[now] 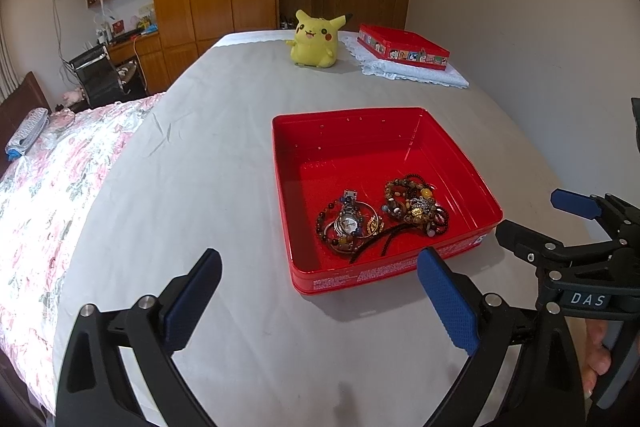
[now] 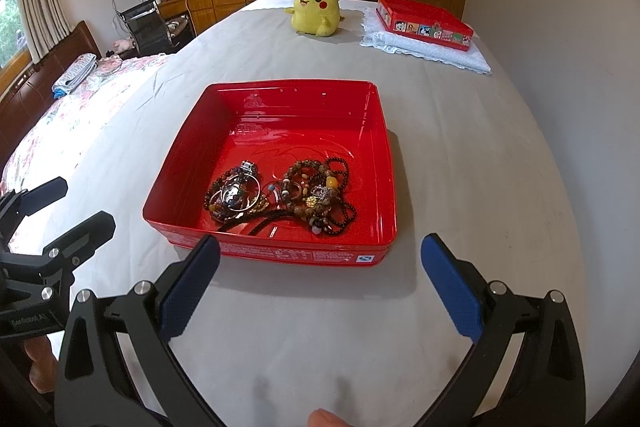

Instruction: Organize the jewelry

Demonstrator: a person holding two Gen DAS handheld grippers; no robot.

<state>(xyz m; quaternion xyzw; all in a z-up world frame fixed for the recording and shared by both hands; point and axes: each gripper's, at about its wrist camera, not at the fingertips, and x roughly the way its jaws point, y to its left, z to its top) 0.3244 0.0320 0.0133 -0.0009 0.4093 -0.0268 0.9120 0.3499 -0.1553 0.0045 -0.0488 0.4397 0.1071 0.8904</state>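
An open red tin (image 1: 348, 279) (image 2: 280, 251) lies on the grey sheet. Inside, near its front wall, is a tangle of jewelry: a silver watch (image 1: 349, 219) (image 2: 234, 193) with rings and a dark bead bracelet, and beside it a heap of brown bead bracelets (image 1: 416, 205) (image 2: 320, 195) with a black cord. My left gripper (image 1: 320, 303) (image 2: 68, 211) is open and empty, just short of the tin's front left corner. My right gripper (image 2: 320, 283) (image 1: 540, 219) is open and empty too, in front of the tin's front wall.
A yellow plush toy (image 1: 314, 41) (image 2: 318, 9) sits at the far end of the sheet. A second red tin (image 1: 402, 47) (image 2: 424, 21) rests on a white lace cloth (image 1: 424, 75) at the back right. A floral quilt (image 1: 48, 195) borders the left, a wall the right.
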